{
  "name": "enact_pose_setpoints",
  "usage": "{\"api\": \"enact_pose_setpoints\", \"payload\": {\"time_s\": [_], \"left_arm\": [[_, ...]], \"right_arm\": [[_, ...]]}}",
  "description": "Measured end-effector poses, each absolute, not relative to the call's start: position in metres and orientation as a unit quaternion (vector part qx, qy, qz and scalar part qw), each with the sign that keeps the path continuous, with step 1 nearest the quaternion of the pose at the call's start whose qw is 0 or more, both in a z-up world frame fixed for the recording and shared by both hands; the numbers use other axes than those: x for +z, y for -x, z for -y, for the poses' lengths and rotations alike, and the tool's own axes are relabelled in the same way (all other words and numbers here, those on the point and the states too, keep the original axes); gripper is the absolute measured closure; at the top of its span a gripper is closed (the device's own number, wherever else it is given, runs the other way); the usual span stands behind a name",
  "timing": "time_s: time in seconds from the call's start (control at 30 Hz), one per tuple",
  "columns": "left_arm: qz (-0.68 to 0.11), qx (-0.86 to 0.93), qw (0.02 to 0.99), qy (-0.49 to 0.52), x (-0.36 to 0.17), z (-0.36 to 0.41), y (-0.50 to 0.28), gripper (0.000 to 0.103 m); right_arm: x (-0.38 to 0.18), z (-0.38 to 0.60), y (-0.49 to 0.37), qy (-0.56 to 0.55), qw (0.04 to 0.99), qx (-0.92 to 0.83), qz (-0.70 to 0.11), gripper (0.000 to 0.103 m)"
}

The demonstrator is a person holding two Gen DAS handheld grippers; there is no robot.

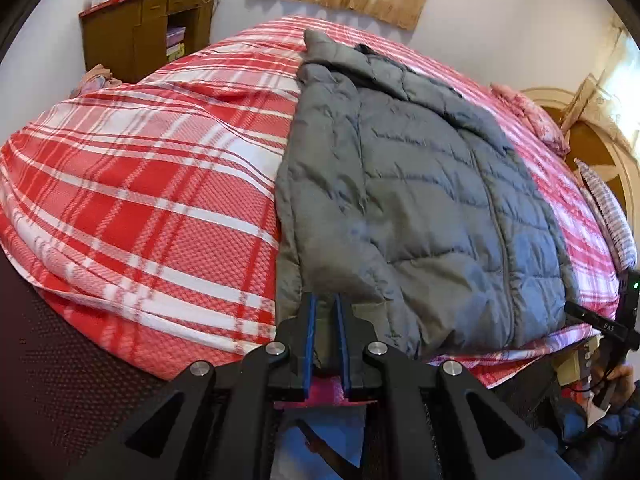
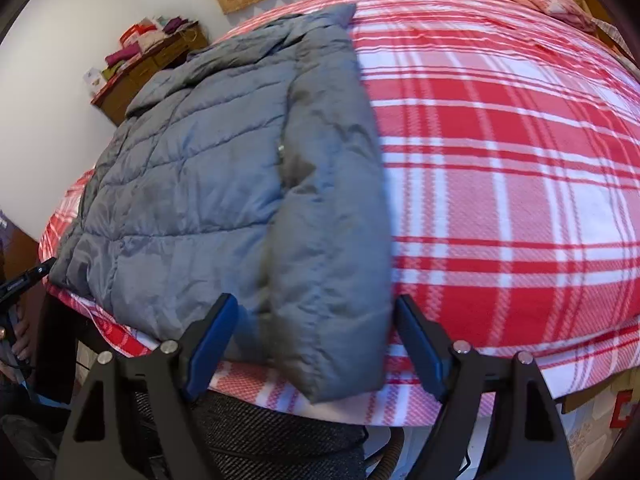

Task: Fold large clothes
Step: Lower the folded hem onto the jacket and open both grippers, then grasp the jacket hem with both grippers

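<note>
A puffy grey quilted jacket [image 1: 420, 200] is lying flat on a bed covered by a red and white checked blanket [image 1: 140, 184]. The left gripper [image 1: 325, 308] is pointing down at the near left corner of the jacket, and its two blue-padded jaws are sitting almost pressed together (whether cloth is caught in the thin gap is hard to tell). The right gripper [image 2: 316, 320] is holding its jaws spread wide. The jacket's folded sleeve end is hanging over the bed edge right between those jaws, but the pads are not squeezing it. A brown wooden cabinet [image 1: 144, 36] is standing far beyond the jaws, by the wall.
</note>
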State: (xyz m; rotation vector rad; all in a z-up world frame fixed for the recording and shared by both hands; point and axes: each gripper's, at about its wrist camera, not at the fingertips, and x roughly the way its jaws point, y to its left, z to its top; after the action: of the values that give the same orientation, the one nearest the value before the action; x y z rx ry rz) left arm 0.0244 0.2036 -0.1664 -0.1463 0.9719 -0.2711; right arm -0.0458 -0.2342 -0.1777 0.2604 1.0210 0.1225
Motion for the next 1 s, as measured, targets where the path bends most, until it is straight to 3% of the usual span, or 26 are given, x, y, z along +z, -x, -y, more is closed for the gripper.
{"api": "enact_pose_setpoints", "payload": {"time_s": [0.23,0.27,0.33,0.43,0.53,0.57,0.6,0.73,0.8,1.0], "left_arm": [[-0.423,-0.178,0.885,0.082,-0.133,-0.205,-0.019,0.093],[-0.42,-0.185,0.884,0.088,-0.132,-0.207,-0.019,0.089],[-0.439,-0.169,0.879,0.082,-0.139,-0.208,-0.024,0.069],[-0.455,-0.123,0.88,0.061,-0.15,-0.206,-0.028,0.066],[-0.462,-0.131,0.871,0.106,-0.154,-0.213,-0.026,0.066],[-0.469,-0.135,0.864,0.122,-0.155,-0.215,-0.026,0.062],[-0.48,-0.142,0.854,0.144,-0.157,-0.217,-0.027,0.051],[-0.49,-0.148,0.844,0.159,-0.152,-0.209,-0.023,0.041],[-0.493,-0.156,0.841,0.159,-0.151,-0.205,-0.024,0.026],[-0.515,-0.155,0.834,0.124,-0.16,-0.191,-0.041,0.026]], "right_arm": [[-0.177,0.235,0.045,-0.126,0.861,0.067,-0.489,0.029],[-0.177,0.236,0.045,-0.132,0.859,0.067,-0.489,0.029],[-0.178,0.24,0.044,-0.147,0.857,0.063,-0.49,0.029],[-0.178,0.243,0.044,-0.159,0.858,0.06,-0.485,0.029],[-0.178,0.242,0.043,-0.157,0.857,0.06,-0.487,0.029],[-0.177,0.241,0.042,-0.156,0.857,0.06,-0.487,0.029],[-0.178,0.24,0.042,-0.154,0.857,0.061,-0.488,0.029],[-0.177,0.24,0.041,-0.153,0.858,0.07,-0.485,0.028],[-0.178,0.241,0.041,-0.156,0.858,0.07,-0.484,0.028],[-0.178,0.237,0.042,-0.142,0.86,0.079,-0.484,0.027]]}}
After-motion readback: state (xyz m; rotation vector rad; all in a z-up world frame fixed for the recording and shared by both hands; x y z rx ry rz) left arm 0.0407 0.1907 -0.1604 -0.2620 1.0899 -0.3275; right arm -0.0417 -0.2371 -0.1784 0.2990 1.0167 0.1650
